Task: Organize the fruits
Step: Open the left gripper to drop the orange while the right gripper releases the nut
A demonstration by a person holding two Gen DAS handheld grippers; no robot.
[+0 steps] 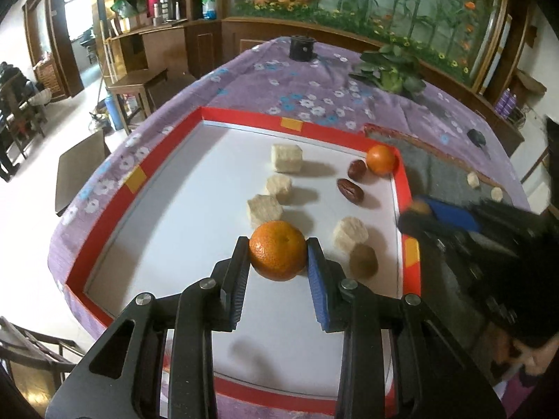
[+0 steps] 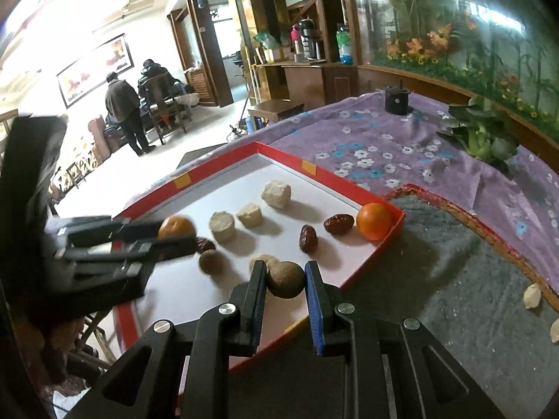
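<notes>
Left gripper clamped on tangerine, right gripper clamped on brown fruit, both above red-rimmed tray, presumably for grouping by kind.

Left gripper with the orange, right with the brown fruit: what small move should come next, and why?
Probably lower the held orange in the left gripper toward the other orange in the tray's far corner and release, since like fruits seem grouped. The right gripper holds a brown fruit over the near edge.
</notes>
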